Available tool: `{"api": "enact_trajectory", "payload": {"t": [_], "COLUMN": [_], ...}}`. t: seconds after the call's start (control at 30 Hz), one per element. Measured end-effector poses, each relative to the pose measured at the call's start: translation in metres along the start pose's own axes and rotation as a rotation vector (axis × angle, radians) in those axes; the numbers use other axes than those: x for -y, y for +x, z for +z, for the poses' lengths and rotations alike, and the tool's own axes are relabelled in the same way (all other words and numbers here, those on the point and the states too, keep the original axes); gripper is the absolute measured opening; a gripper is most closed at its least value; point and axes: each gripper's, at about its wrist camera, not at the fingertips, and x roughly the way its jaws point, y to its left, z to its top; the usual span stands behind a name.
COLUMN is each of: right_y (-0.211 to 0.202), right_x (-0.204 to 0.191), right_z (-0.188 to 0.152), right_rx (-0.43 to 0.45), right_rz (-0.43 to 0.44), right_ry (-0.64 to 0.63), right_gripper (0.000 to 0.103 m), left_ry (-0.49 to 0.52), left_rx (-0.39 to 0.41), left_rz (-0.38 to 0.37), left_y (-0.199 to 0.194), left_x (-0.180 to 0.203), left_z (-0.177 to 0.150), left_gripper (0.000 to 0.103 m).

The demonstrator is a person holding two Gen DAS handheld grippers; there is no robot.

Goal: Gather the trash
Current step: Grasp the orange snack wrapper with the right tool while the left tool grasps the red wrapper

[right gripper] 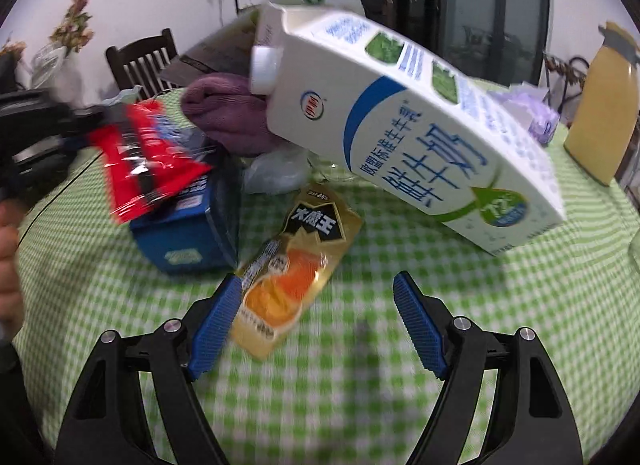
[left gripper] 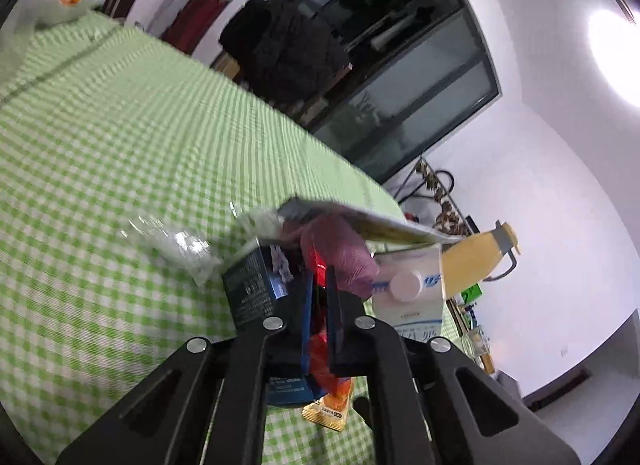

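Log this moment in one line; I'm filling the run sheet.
left claw: shut on red wrapper | right claw: open, over gold snack packet

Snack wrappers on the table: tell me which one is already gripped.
The red wrapper: the left gripper is shut on it, above the blue box. The gold-and-orange wrapper lies flat on the tablecloth, between the right gripper's open jaws.

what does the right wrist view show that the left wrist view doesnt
Only the right wrist view: the open right gripper, the left gripper from outside, and a wooden chair. Only the left wrist view: a clear plastic wrapper and the ceiling light. Both: red wrapper in the shut left jaws, milk carton, blue box, purple cloth, gold snack packet, yellow jug.
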Motion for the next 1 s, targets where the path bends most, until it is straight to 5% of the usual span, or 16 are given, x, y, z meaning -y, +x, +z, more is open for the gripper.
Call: {"api": "enact_trajectory", "payload": {"t": [0.2,0.43,0.53,0.8,1.0], "right_y": [0.022,0.027,0.023,-0.018,-0.072], "right_x": [-0.003,0.004,0.004,0.014,0.018], "right_z": [0.008,0.006,0.005,0.001,-0.005], "right_rx": [-0.04,-0.029,-0.03,0.051,0.146], "right_rz": [-0.006,0.1,0.112,0.156,0.096], "right_ry": [0.047,0.135,0.135,0.15,0.095], "right_gripper": [0.071,0.033,0.005,0.001,0.0], "left_ry": [0.117,0.146,0.156,0.173,0.191], "left_rx": [0.077,0.106,0.115,0.14,0.143], "left_rz": [0.033,0.012,0.039,0.058,0.056], "left_y": [-0.033,-0.06,-0.062,-0.082,-0.093], "left_x": [0.016,0.022,0.025,0.036,0.048], "left_z": [-0.001,-0.003,-0.006,-0.014,-0.022], "left_gripper": [0.0,0.0,0.0,0.0,0.0]}}
